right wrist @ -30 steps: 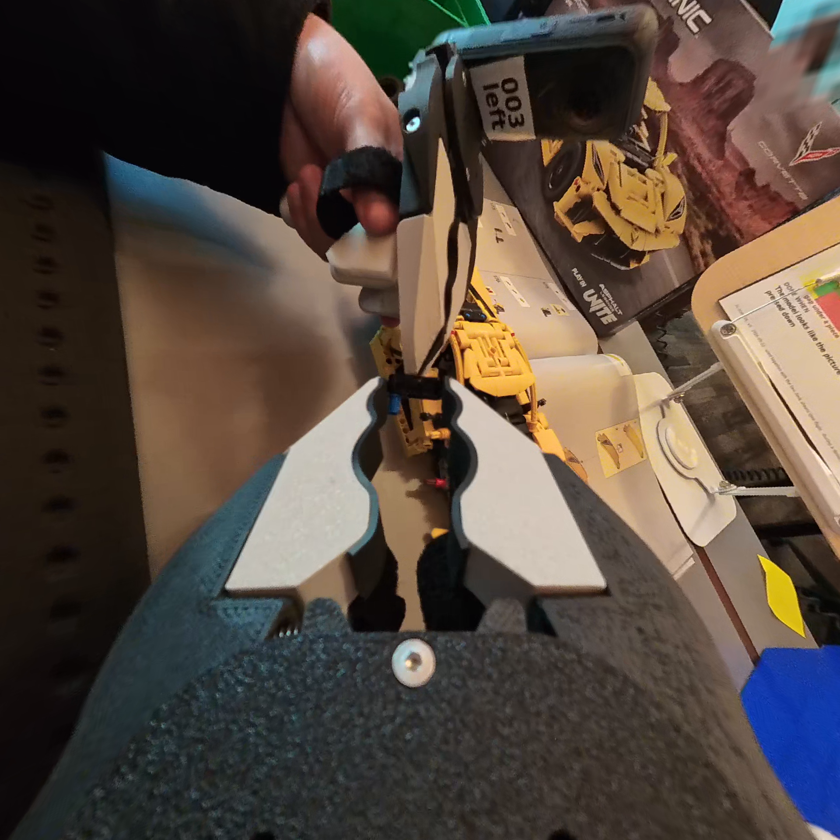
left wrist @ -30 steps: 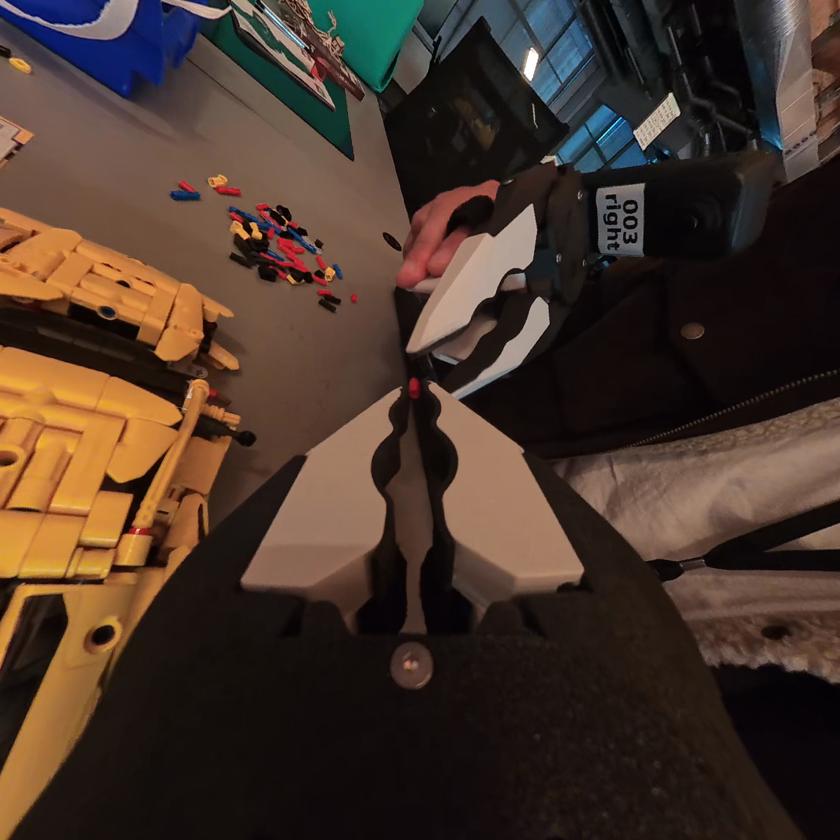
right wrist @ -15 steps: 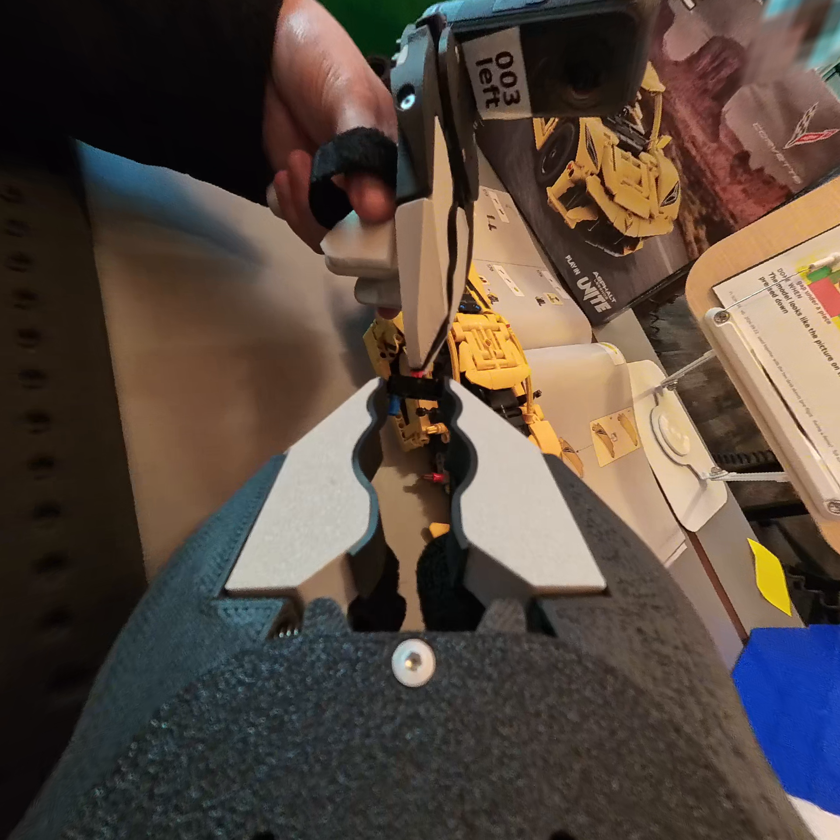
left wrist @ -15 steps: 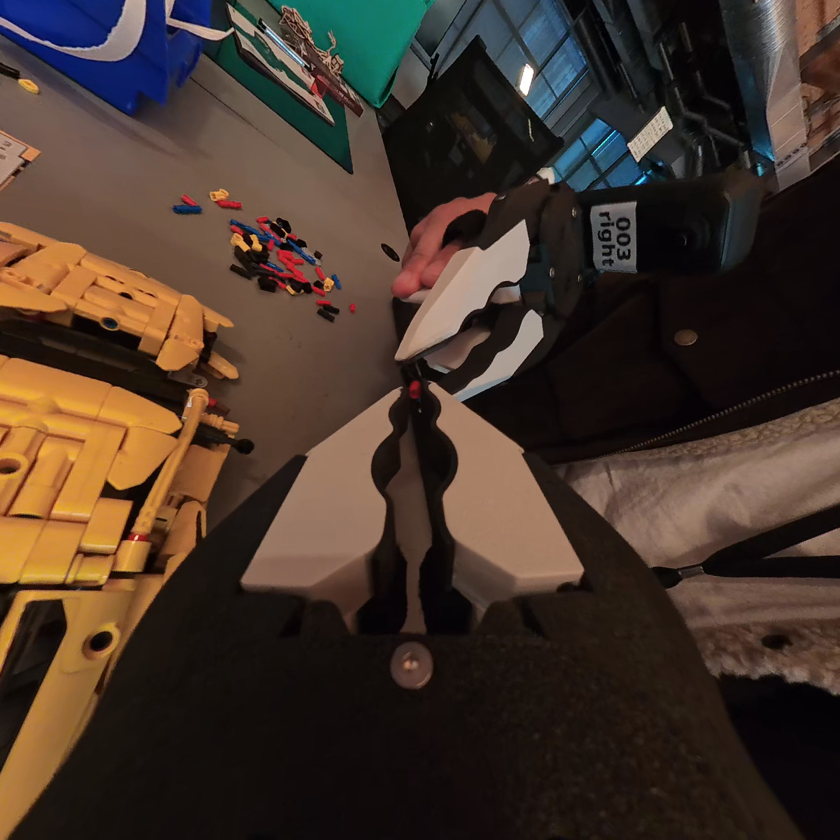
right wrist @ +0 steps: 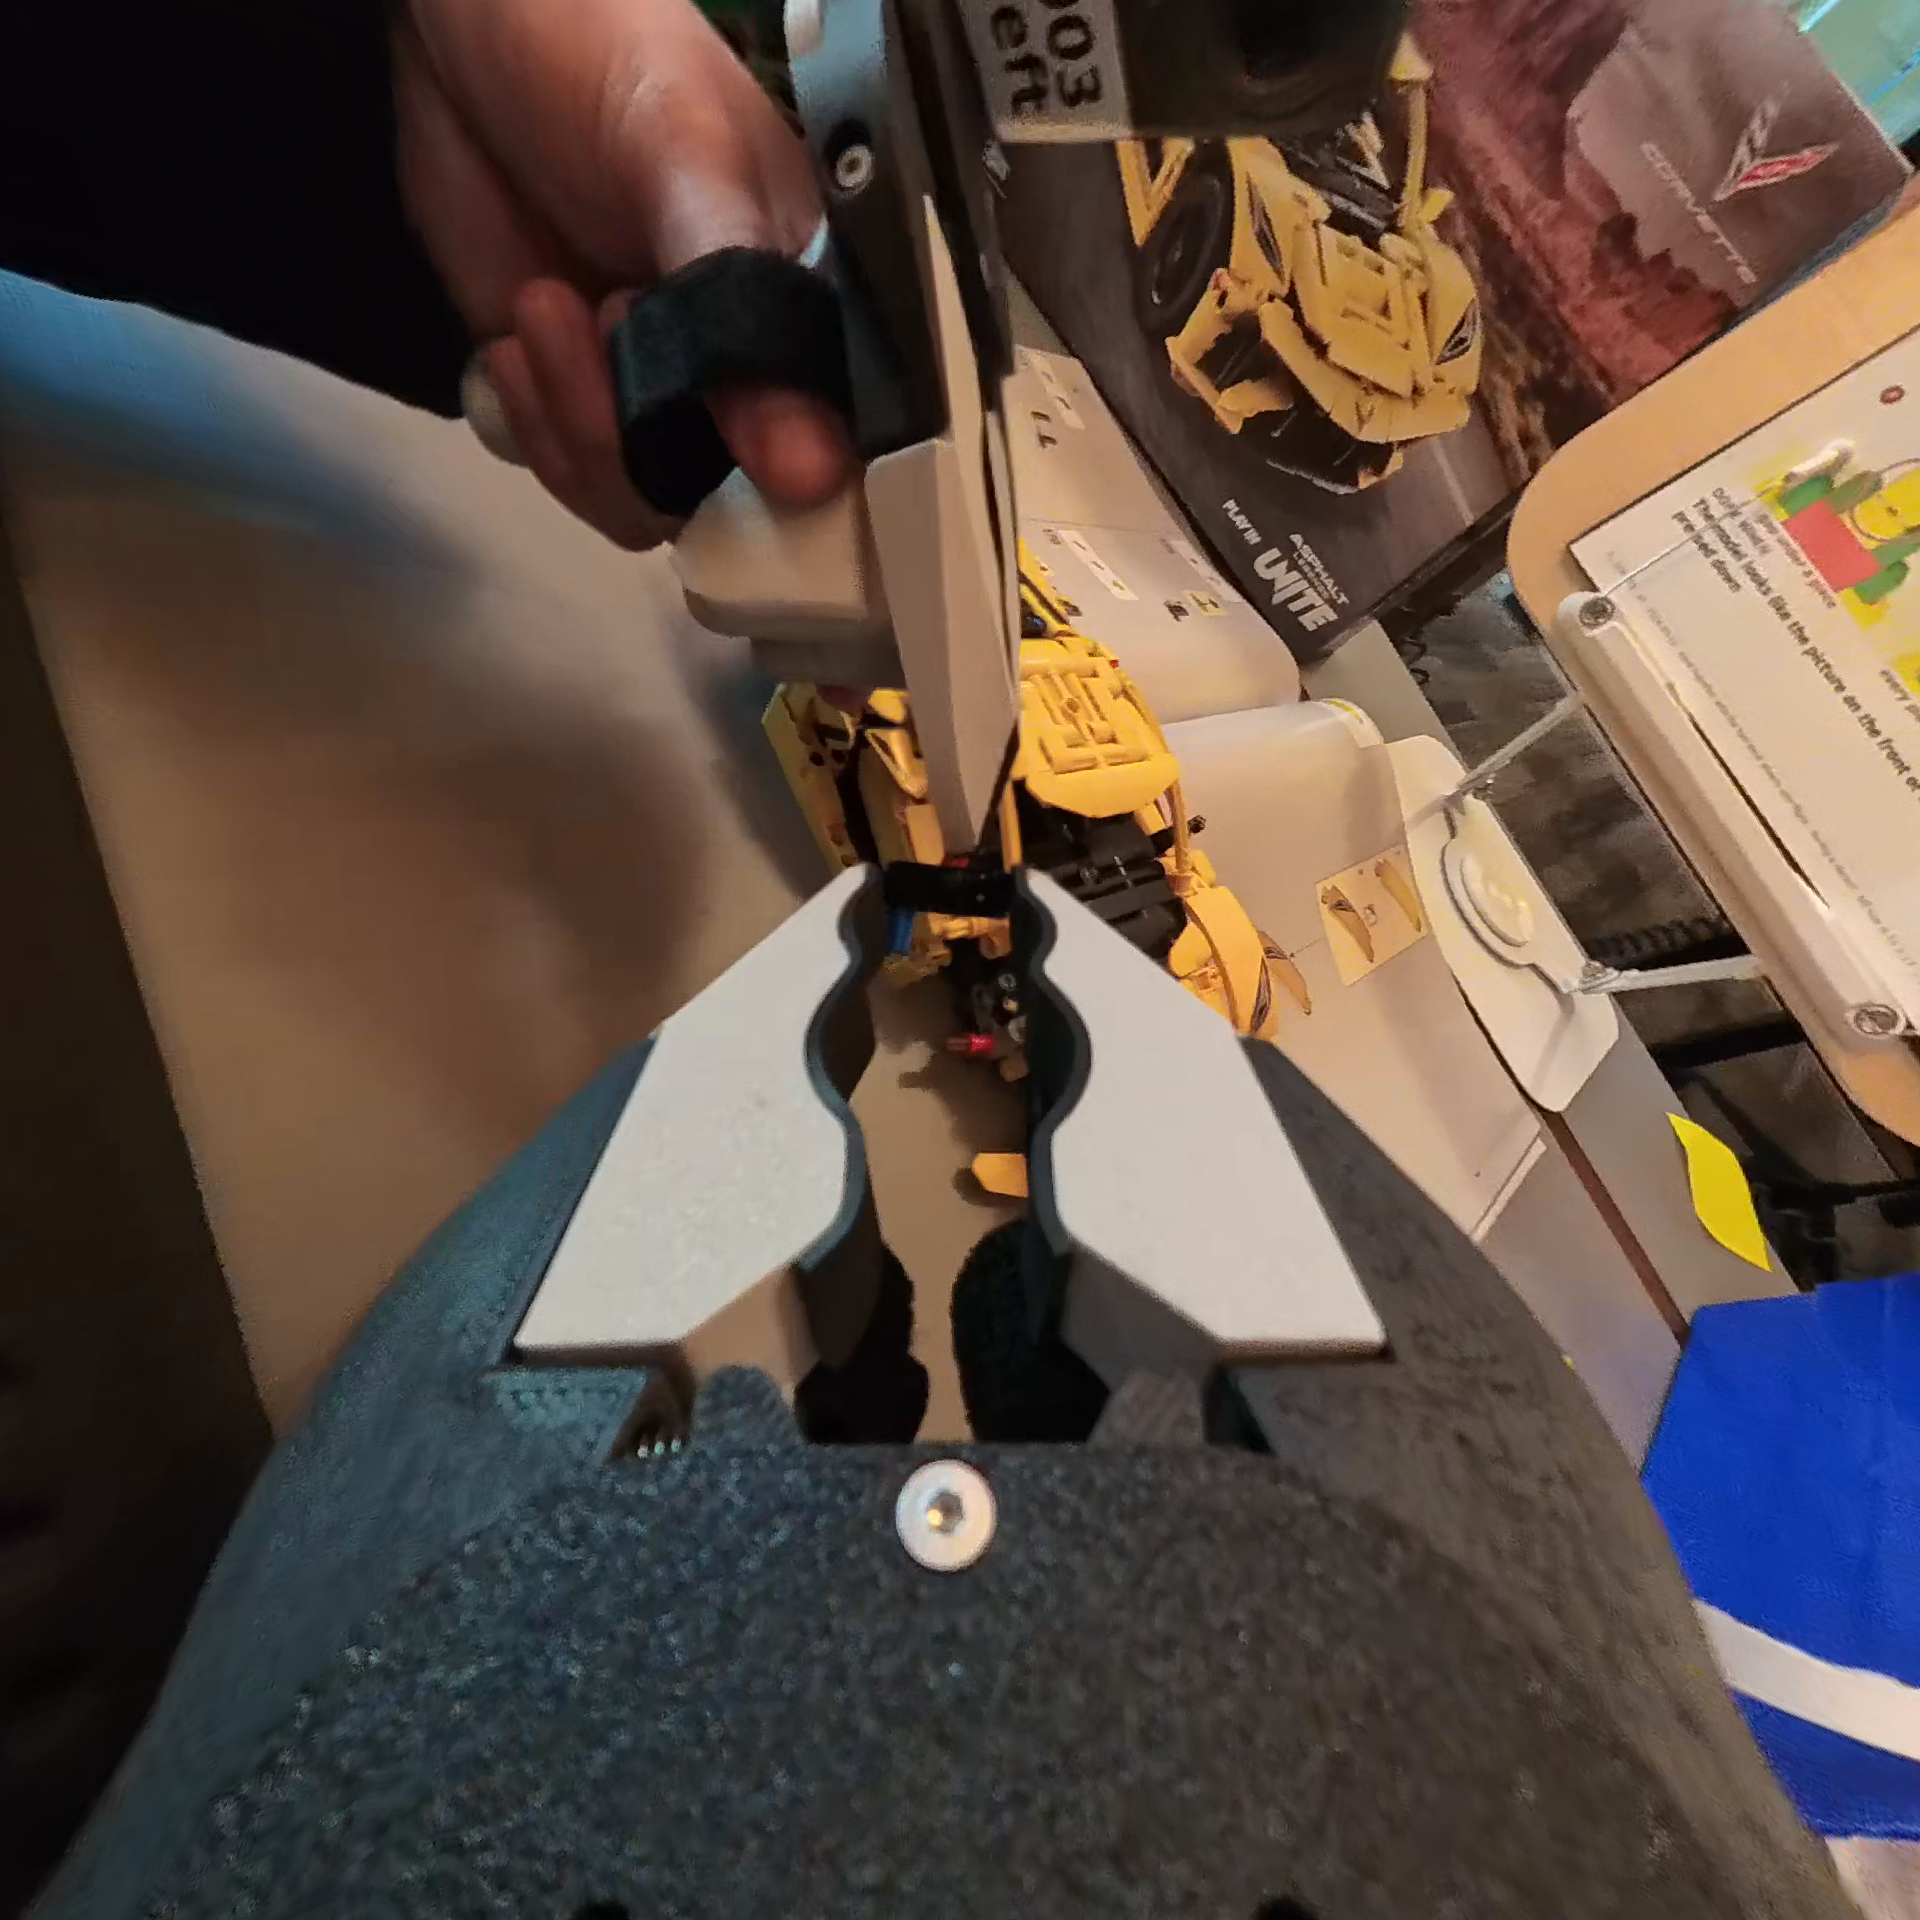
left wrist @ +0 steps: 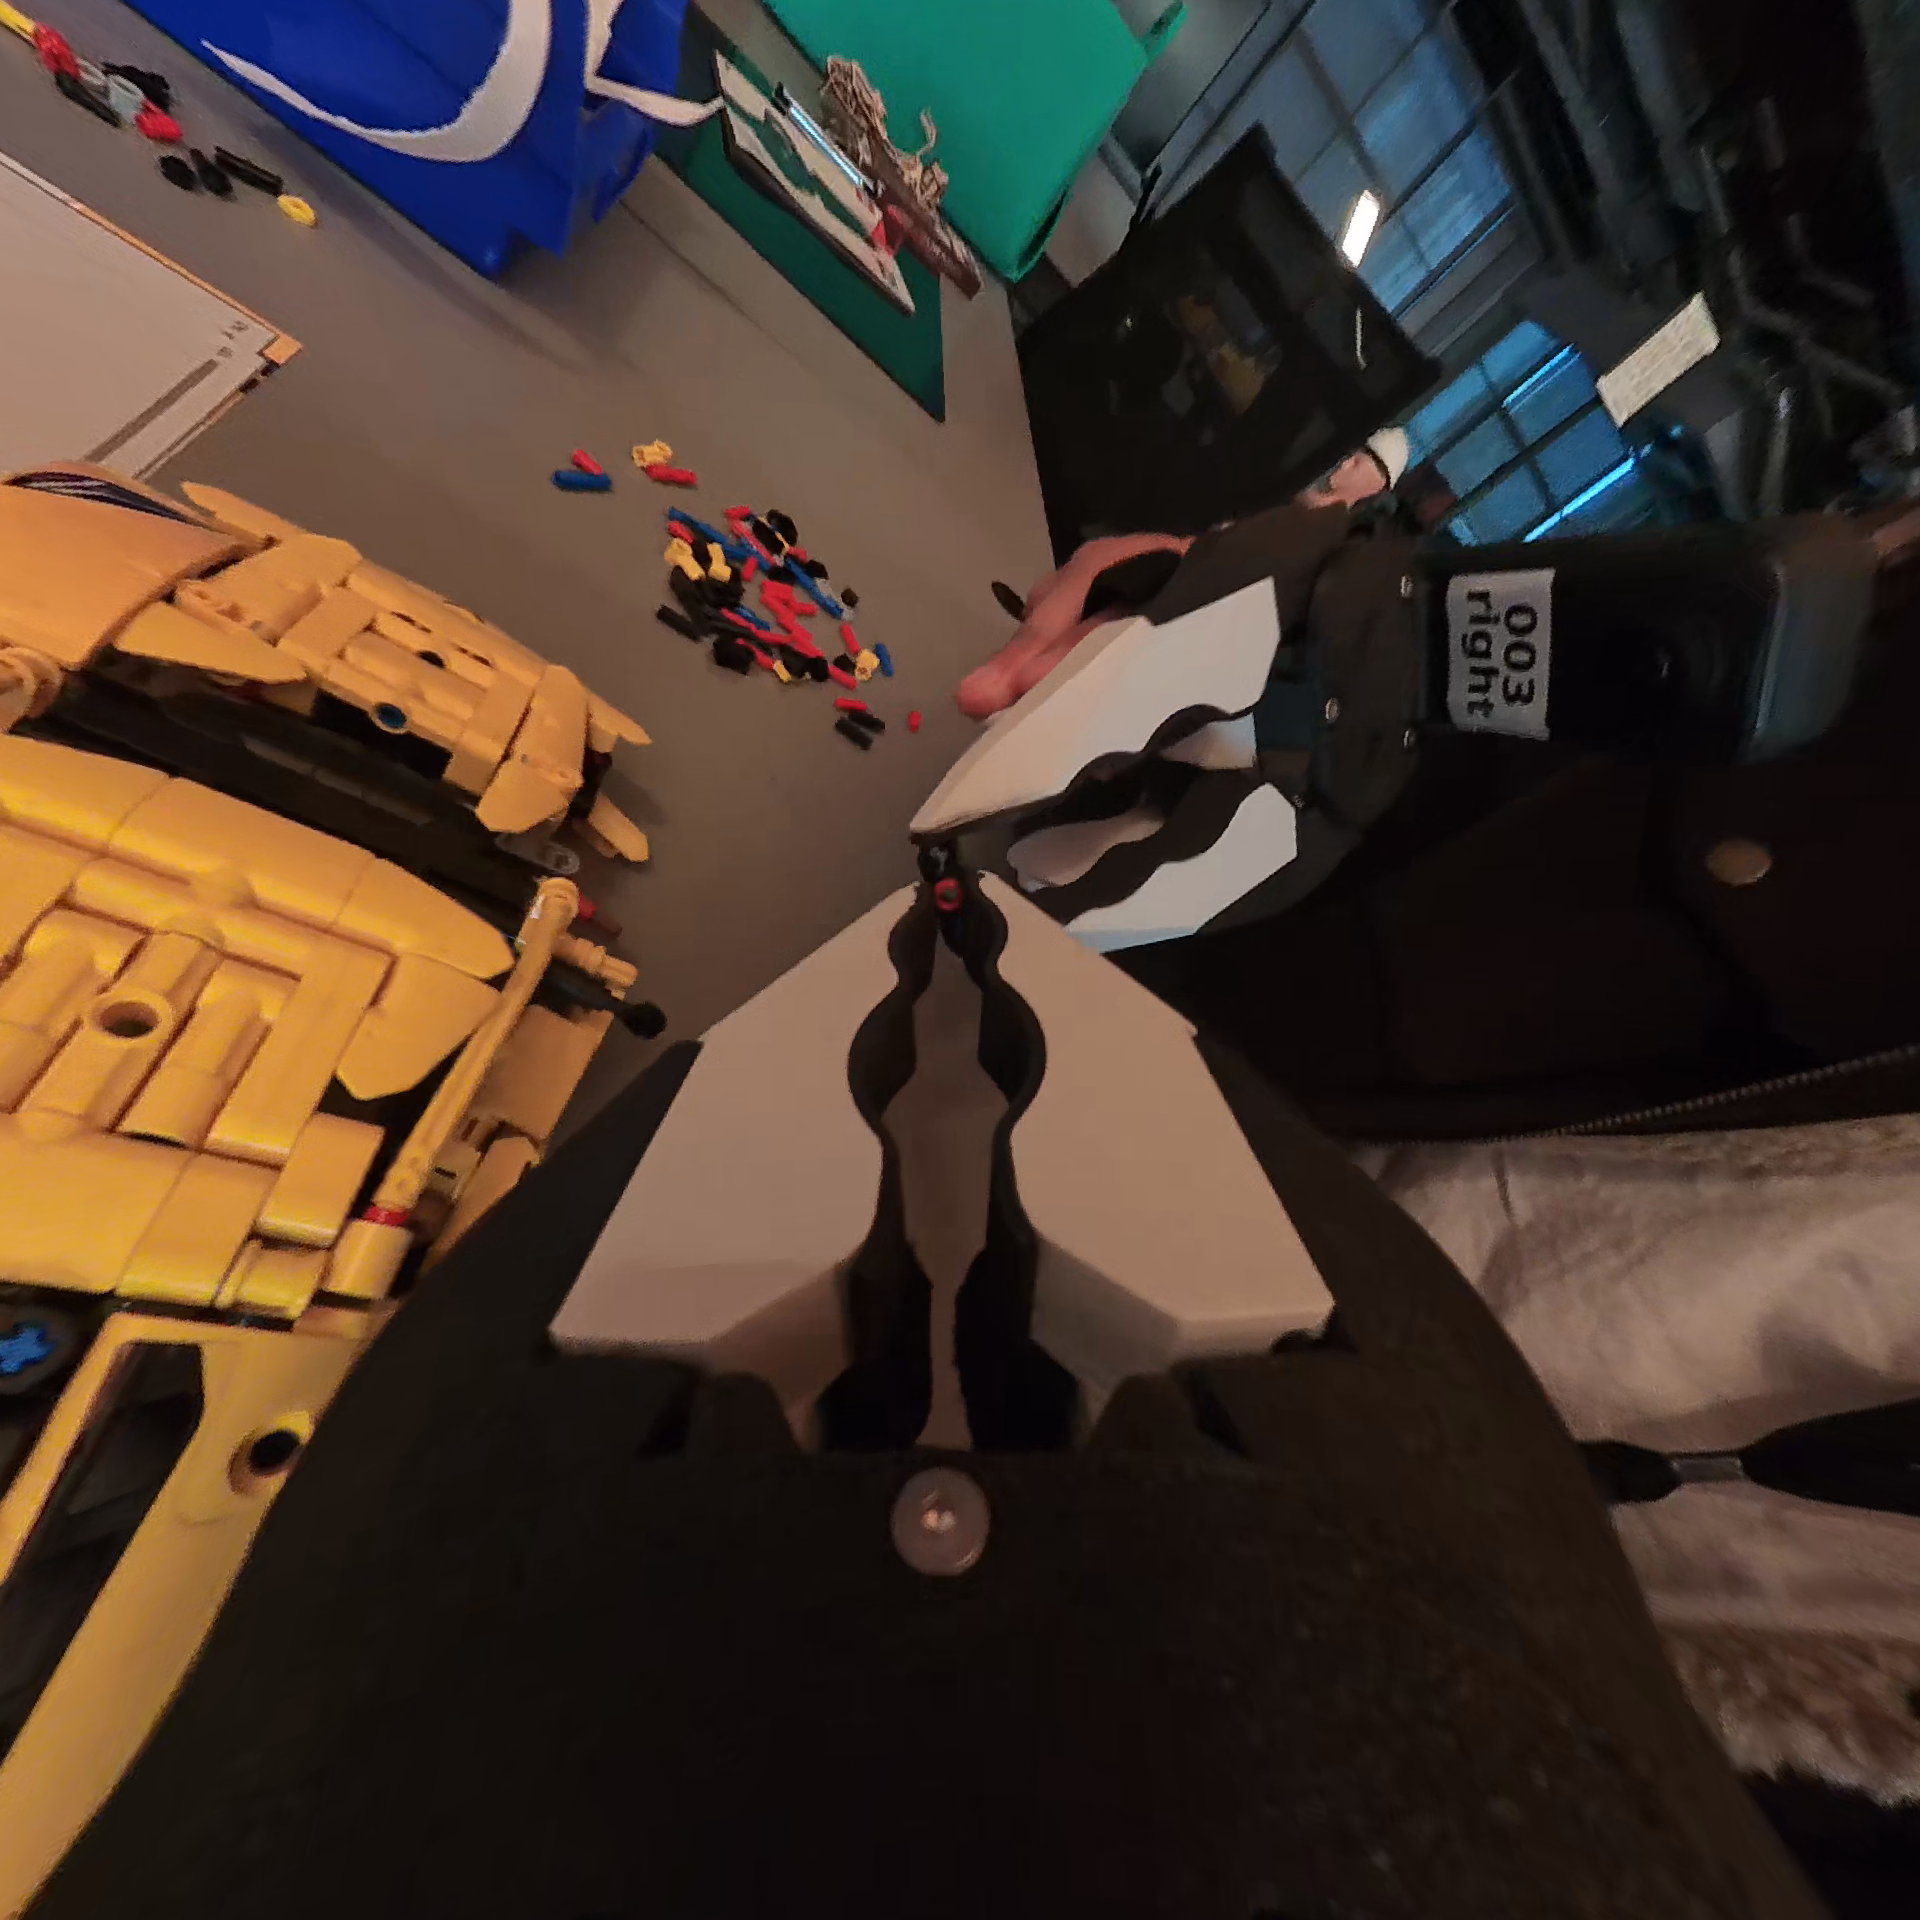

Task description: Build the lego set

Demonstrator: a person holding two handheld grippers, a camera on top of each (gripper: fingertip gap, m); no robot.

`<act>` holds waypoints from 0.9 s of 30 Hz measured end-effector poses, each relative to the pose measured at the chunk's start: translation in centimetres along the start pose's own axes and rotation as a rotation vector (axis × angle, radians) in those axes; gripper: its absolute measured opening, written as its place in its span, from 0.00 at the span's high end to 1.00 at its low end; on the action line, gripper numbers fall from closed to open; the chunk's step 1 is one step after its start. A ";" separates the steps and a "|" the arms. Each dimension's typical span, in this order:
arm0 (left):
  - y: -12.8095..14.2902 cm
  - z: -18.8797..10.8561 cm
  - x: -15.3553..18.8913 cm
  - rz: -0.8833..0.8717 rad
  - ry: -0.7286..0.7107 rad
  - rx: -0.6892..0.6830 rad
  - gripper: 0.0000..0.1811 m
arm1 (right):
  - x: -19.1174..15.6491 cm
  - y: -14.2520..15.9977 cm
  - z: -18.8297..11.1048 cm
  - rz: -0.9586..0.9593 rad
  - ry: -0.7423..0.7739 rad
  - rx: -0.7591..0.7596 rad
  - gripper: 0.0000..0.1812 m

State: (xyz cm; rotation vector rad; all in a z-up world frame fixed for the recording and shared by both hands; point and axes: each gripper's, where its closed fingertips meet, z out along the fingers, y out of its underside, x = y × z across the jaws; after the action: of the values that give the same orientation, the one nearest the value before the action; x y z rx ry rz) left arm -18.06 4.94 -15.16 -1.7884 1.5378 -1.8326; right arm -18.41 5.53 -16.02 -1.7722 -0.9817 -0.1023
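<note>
Two grippers meet tip to tip above the grey table point(left wrist: 436, 436). The left gripper point(left wrist: 948, 902), with pale grey wedge-shaped fingers edged in wavy black rubber and a coarse black body, is closed on a small red pin point(left wrist: 945, 896) held right at its fingertips. The right gripper point(right wrist: 948, 891), of the same build, grips one short black lego beam point(right wrist: 943, 889) crosswise between its two fingertips, the jaws standing only as far apart as the beam is long. The red pin touches the black beam where the two pairs of tips cross; in the right wrist view the left gripper comes down from above as a thin edge-on blade onto the beam.

One hand point(right wrist: 613, 239) holds the left gripper, a finger through a black fabric loop.

Just beside the left gripper lies one large yellow lego car point(left wrist: 239, 935) of smooth angular panels over a black frame. Farther off on the table sits one loose heap of small red, blue, black and yellow lego pieces point(left wrist: 764, 603). Beyond the car in the right wrist view stand one dark printed cardboard box point(right wrist: 1455, 312) picturing a yellow car and an open white instruction booklet point(right wrist: 1278, 790).
</note>
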 end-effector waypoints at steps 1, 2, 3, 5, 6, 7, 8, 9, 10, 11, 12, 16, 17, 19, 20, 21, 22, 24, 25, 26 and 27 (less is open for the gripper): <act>-0.1 0.1 -0.1 -0.008 -0.005 0.011 0.98 | 0.1 0.1 0.1 0.001 0.011 -0.008 0.88; -0.2 0.1 -0.3 -0.009 -0.017 0.019 0.98 | 0.3 0.2 0.2 0.000 0.026 -0.014 0.88; -0.3 0.2 -0.5 -0.004 -0.033 0.022 0.98 | 0.4 0.4 0.3 0.001 0.039 -0.020 0.88; -0.3 0.2 -0.7 0.011 -0.059 0.020 0.98 | 0.4 0.5 0.4 0.011 0.051 -0.022 0.88; -0.3 0.2 -0.7 0.010 -0.059 0.023 0.98 | 0.5 0.5 0.4 0.014 0.059 -0.017 0.88; -0.3 0.2 -0.8 0.006 -0.059 0.026 0.98 | 0.5 0.6 0.5 0.028 0.063 -0.019 0.88; -0.3 0.3 -0.9 0.008 -0.067 0.025 0.98 | 0.5 0.7 0.6 0.040 0.064 -0.027 0.88; -0.2 0.4 -1.1 0.012 -0.077 0.024 0.98 | 0.5 0.9 0.7 0.045 0.067 -0.032 0.88; -0.2 0.6 -1.3 0.016 -0.089 0.021 0.98 | 0.5 1.1 0.7 0.051 0.066 -0.037 0.88; 0.0 0.7 -1.6 0.032 -0.115 0.007 0.98 | 0.4 1.5 0.9 0.070 0.055 -0.051 0.88; 0.4 0.9 -2.0 0.057 -0.151 -0.021 0.98 | 0.2 2.0 1.2 0.099 0.038 -0.068 0.88; 2.3 1.4 -3.4 0.095 -0.241 -0.138 0.98 | -1.5 3.6 2.1 0.284 -0.074 -0.097 0.88; 2.6 1.5 -3.5 0.095 -0.247 -0.152 0.98 | -1.7 3.8 2.2 0.310 -0.089 -0.096 0.88; 3.5 1.6 -3.8 0.091 -0.256 -0.205 0.98 | -2.6 4.3 2.5 0.358 -0.148 -0.110 0.88; 4.0 1.7 -4.0 0.084 -0.261 -0.230 0.98 | -3.0 4.7 2.7 0.392 -0.176 -0.125 0.88; 4.5 1.9 -4.2 0.075 -0.265 -0.252 0.98 | -3.5 5.0 2.8 0.409 -0.198 -0.137 0.88; 5.0 2.0 -4.3 0.079 -0.271 -0.282 0.98 | -4.0 5.3 2.9 0.410 -0.224 -0.148 0.88; 5.9 2.3 -4.5 0.085 -0.291 -0.326 0.98 | -4.6 5.9 3.0 0.407 -0.244 -0.175 0.88; 6.3 2.5 -4.7 0.086 -0.301 -0.346 0.98 | -5.0 6.2 3.0 0.404 -0.255 -0.193 0.88; 6.6 2.7 -4.8 0.088 -0.311 -0.361 0.98 | -5.2 6.5 3.1 0.400 -0.264 -0.207 0.88; 6.8 2.9 -4.9 0.087 -0.315 -0.371 0.98 | -5.4 6.7 3.1 0.403 -0.271 -0.214 0.88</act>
State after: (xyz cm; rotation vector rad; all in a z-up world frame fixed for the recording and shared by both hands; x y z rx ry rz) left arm -17.94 3.69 -23.92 -2.0020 1.8748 -1.2102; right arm -18.75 4.28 -25.06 -2.1893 -0.8023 0.3051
